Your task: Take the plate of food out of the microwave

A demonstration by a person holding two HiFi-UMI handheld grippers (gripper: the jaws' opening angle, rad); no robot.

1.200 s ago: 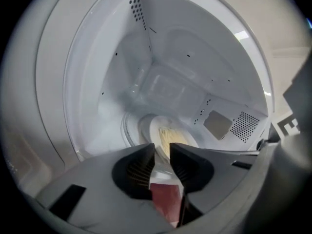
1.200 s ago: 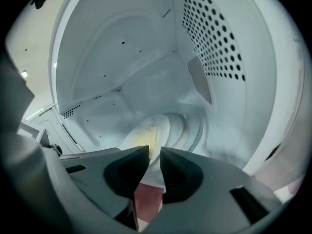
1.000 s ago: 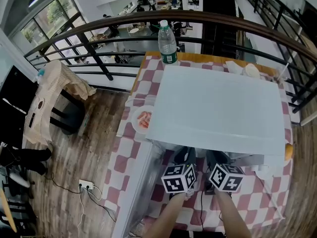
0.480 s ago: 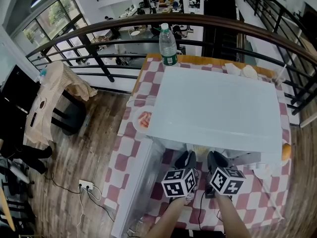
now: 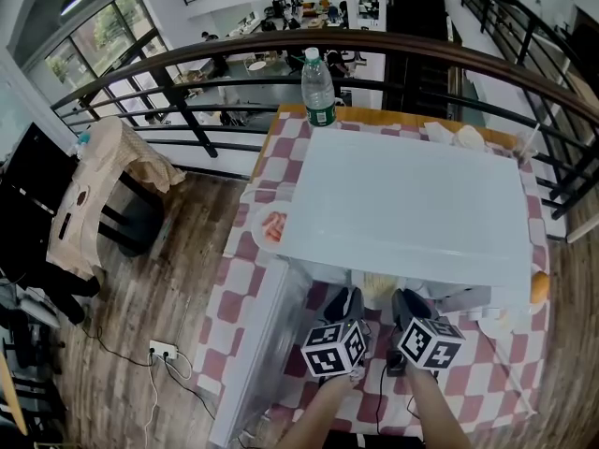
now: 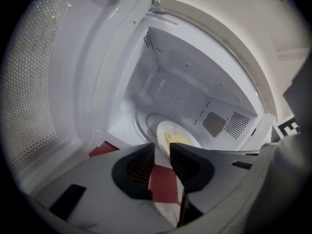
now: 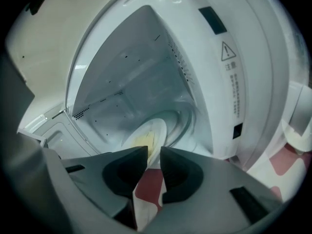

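Inside the microwave (image 6: 185, 82), the plate of food (image 6: 178, 139) sits just ahead, right of the left tongs (image 6: 162, 151) and left of the right tongs (image 7: 154, 152). Both stand apart and empty; the right pair has just been opening.

plate of food (image 5: 378, 288) now poking out under microwave (image 5: 412, 204) front edge, unseen a second ago, right gripper (image 7: 154, 151) jaws just been opening, only checked cloth (image 7: 148, 182) visible between them

The checkered table (image 5: 234, 293) bears a microwave (image 5: 412, 204), water bottle (image 5: 318, 87) and small plate (image 5: 270, 225).
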